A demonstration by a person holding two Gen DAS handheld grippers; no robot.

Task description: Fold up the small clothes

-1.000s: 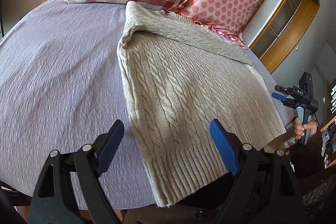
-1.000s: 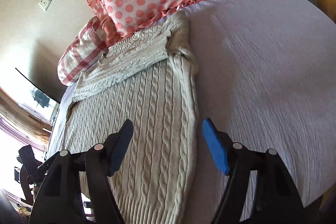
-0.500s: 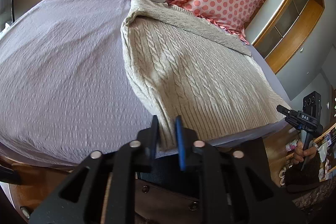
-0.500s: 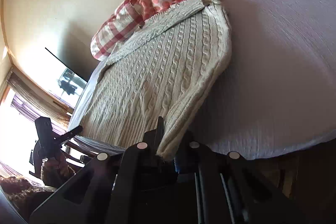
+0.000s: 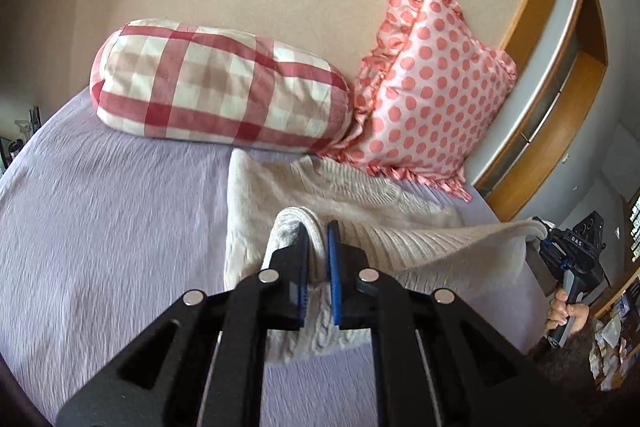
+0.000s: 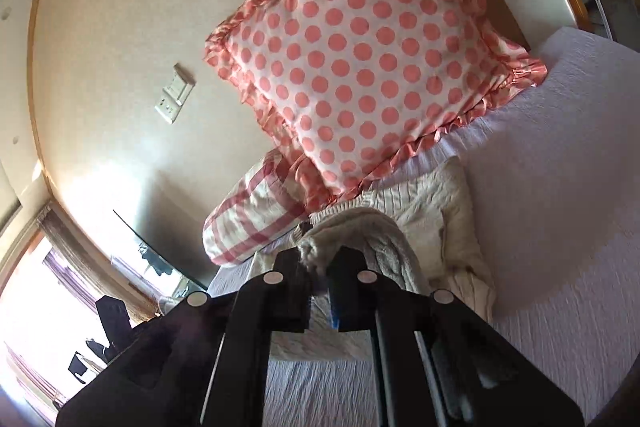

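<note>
While its hem hung lifted off the lilac bed (image 5: 100, 211), the cream cable-knit sweater (image 5: 360, 219) lay with its far part flat on the sheet, just near the pillows. The left gripper (image 5: 318, 247) had its fingers pinching one hem corner; the right gripper (image 6: 320, 267) pinched the other, fabric bunched between its fingers. In the left view the hem stretched right to that second tool, whose body read "DAS". A red checked bolster (image 5: 216, 87) sat far left, touching a pink polka-dot cushion (image 5: 428, 99) against the wall.
</note>
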